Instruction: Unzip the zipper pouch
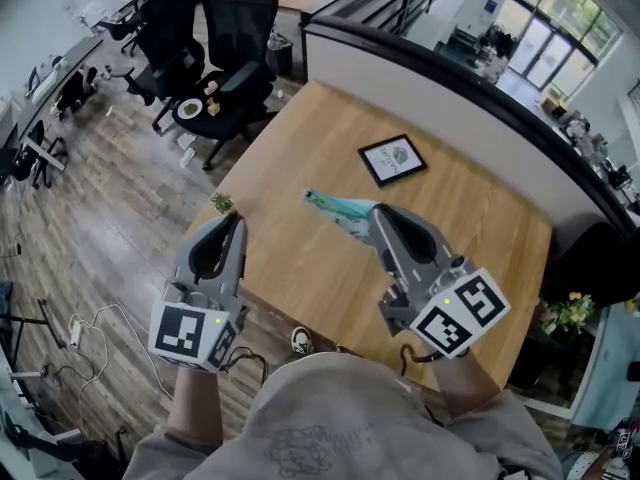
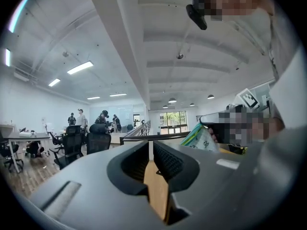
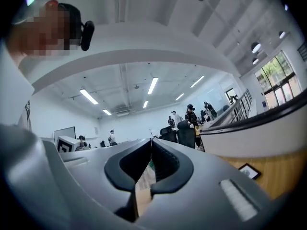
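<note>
Teal flat zipper pouch (image 1: pixel 332 208) pinched above smooth wooden bench (image 1: pixel 300 138).
We see grey plastic right gripper (image 1: pixel 376 216) clamped on it; ribbed-pad left gripper (image 1: pixel 236 220) barely ajar, empty.

Open office: wood-plank floor (image 1: pixel 90 238), black office chairs (image 1: pixel 235 38), wooden table (image 1: pixel 480 218), bright windows (image 1: pixel 545 38), ceiling strip lights (image 2: pixel 80 67).

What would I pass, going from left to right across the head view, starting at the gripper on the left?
left gripper → pouch → framed picture → yellow flowers. The right gripper, which holds the pouch, overlaps the pouch and the picture, so it is left out.
</note>
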Available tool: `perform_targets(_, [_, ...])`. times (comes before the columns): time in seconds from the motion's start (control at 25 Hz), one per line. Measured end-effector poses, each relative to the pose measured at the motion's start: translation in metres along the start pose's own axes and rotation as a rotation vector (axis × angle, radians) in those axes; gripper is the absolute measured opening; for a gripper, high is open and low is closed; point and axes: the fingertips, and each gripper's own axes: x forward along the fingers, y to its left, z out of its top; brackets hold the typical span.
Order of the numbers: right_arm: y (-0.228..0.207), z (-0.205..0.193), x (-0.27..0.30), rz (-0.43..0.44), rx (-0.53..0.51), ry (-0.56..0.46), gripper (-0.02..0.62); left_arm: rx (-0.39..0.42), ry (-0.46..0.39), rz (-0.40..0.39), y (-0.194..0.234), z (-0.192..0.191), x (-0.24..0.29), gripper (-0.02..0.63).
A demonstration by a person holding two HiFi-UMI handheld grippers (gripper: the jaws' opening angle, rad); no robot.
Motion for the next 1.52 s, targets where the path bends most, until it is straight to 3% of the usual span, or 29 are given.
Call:
perform_targets(0.16, [0.007,0.005,-0.005,-0.009,-0.097,-0.003,0.015,0.042,-0.011,0.016,-0.003,0.006,-0.005,0.028])
perform_targets(0.36, [0.002,-0.014,-0.006,-0.041,-0.165,0.04,0.015,0.044,0.043,0.023,-0.01,-0.018,-0.003,0.016])
perform_targets(0.8, [-0.015,-0.083,-0.011,-0.081,-0.155,0.195,0.014,0.025,0.194,0.019,-0.025,-0.085,-0.009,-0.002])
perform_targets(1.52, [-0.009,-0.078,-0.005,-0.081,-0.154,0.185,0.014,0.035,0.196,0.017,-0.014,-0.08,-0.008,-0.002])
